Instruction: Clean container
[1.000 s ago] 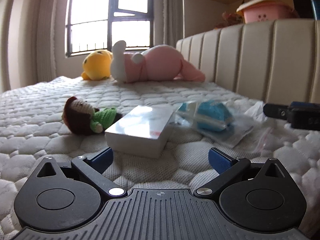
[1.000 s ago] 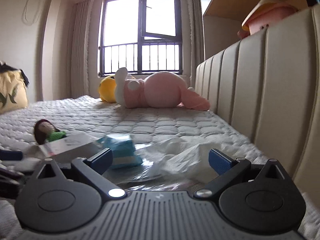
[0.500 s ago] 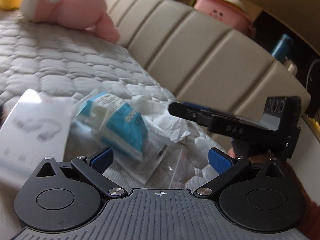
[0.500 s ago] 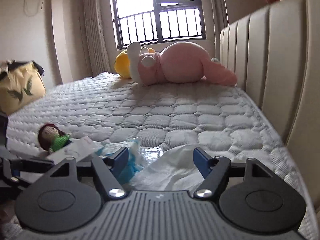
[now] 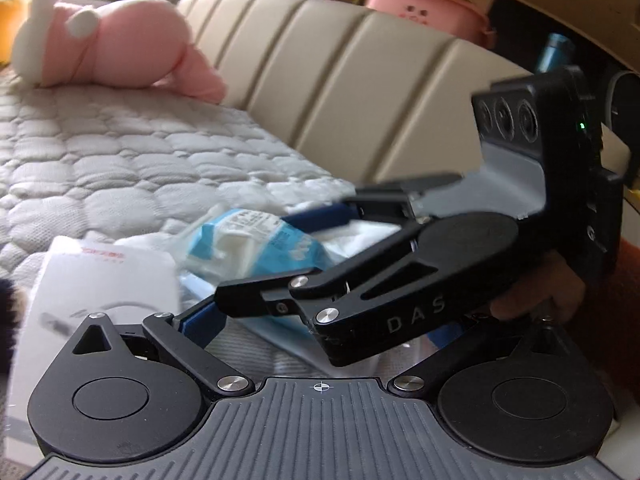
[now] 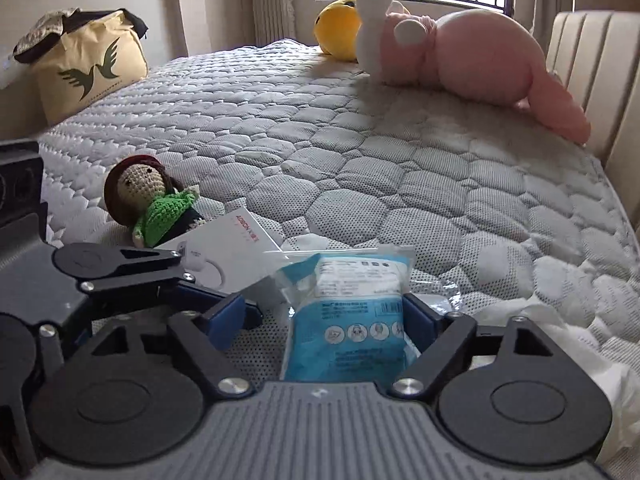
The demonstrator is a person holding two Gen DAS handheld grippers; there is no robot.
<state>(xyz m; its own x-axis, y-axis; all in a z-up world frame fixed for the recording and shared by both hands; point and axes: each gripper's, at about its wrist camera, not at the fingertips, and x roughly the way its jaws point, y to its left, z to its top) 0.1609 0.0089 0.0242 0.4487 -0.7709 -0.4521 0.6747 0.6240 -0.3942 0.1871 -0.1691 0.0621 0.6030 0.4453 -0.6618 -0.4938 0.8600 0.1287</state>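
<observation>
both grippers have swung down toward the clutter on the bed since a second ago, and the right gripper [image 6: 322, 316], then clear of everything, now has its fingers spread either side of the blue packet [image 6: 352, 320], one blue pad just beside the packet's edge at 3 o'clock, not pinching it. seen from the left wrist, the right gripper [image 5: 256, 256] crosses in front of the left gripper [image 5: 320, 324], whose fingers are also spread and hold nothing, its far finger largely hidden. the packet lies on the quilted mattress [image 6: 400, 168] atop clear plastic wrapping, with the white box [image 6: 228, 248] just beside it at 9 o'clock, a crocheted doll [image 6: 152, 200] beyond that, and crumpled white paper [image 6: 592, 364] at 4 o'clock. no container is clearly identifiable; a pink tub [image 5: 424, 4] sits above the headboard at 1 o'clock. tidying appears barely begun: nothing is lifted, every item is on the bed.
</observation>
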